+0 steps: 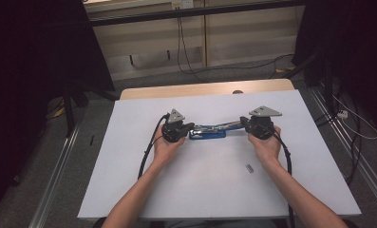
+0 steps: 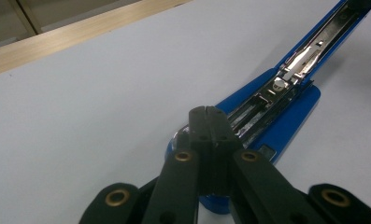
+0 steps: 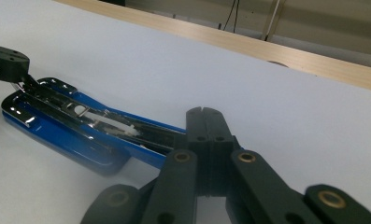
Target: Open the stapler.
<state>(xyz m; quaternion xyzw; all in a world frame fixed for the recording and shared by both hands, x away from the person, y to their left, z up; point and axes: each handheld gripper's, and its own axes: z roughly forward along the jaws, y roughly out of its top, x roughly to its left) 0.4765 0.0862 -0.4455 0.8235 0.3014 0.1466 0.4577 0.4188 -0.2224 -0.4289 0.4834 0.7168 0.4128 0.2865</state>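
Note:
A blue stapler (image 1: 207,134) lies opened out near the middle of the white table (image 1: 214,190), its metal staple channel facing up. Its base (image 3: 57,135) rests flat, and its long arm (image 1: 231,124) reaches right towards my right gripper (image 1: 243,121). My left gripper (image 1: 192,126) has its jaws shut, and their tips (image 2: 209,112) sit over the stapler's (image 2: 286,116) rounded blue end. In the right gripper view my right gripper (image 3: 205,113) is shut above the arm's near end, with nothing visible between its jaws. The left gripper's tip (image 3: 5,63) touches the far metal end.
A small strip of staples (image 1: 249,167) lies on the table in front of the person's right hand. The wooden table edge (image 1: 200,89) runs along the back. Cables trail from both grippers towards the person. Floor rails and cords flank the table.

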